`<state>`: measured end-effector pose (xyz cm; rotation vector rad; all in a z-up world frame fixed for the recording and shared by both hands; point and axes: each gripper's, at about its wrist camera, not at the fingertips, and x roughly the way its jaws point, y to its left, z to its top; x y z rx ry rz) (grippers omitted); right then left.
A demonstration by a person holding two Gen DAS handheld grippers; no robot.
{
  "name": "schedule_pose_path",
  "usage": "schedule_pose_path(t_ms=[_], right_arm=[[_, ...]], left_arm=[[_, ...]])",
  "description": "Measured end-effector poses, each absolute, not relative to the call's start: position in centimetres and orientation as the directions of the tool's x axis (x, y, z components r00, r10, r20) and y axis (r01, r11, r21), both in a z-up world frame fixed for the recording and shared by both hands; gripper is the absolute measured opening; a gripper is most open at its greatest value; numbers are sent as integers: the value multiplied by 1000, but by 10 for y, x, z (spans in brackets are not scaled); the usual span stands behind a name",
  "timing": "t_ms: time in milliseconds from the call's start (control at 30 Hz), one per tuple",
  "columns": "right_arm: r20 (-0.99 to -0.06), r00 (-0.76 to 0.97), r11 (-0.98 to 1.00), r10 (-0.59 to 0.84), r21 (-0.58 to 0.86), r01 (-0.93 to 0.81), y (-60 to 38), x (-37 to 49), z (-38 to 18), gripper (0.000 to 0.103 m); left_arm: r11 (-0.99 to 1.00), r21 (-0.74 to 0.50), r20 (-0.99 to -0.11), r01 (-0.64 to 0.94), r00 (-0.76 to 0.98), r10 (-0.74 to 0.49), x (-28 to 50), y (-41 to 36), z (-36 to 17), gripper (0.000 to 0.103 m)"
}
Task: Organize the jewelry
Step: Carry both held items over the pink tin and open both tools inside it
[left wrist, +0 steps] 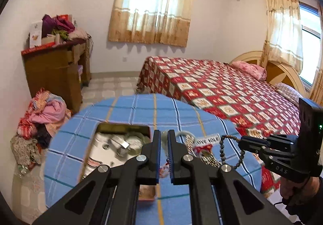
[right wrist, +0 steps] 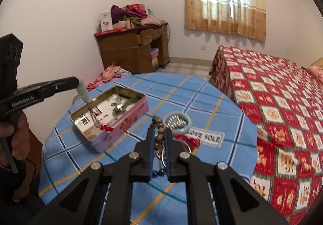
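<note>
An open pink tin box with a shiny inside sits on the round table under a blue checked cloth; it also shows in the left wrist view. My left gripper is shut on a pale green jade pendant with a red tassel, held above the tin. My right gripper is shut on a brown bead bracelet; the beads hang from it in the left wrist view. A pale green bangle, chains and keyrings lie beside it.
A bed with a red checked cover stands right of the table. A brown desk piled with clothes is at the far wall. A clothes heap lies on the floor. A "LOVE" label is on the cloth.
</note>
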<state>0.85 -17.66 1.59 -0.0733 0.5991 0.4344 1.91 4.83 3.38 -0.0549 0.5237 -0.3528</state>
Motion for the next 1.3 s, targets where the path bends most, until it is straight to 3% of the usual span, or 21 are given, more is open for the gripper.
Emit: schedule_pose_path(t_ms=[233, 600, 1300], right_arm=[[-531, 739, 886, 414, 49, -461, -157, 17, 31, 11], [-529, 706, 846, 471, 43, -532, -114, 45, 35, 11], [-604, 628, 816, 492, 68, -574, -58, 93, -8, 11]], left_arm=[[959, -106, -464, 263, 840, -282, 32, 67, 44, 5], [977, -76, -527, 199, 824, -208, 64, 87, 14, 5], [987, -68, -607, 143, 780, -155, 106, 103, -32, 5]])
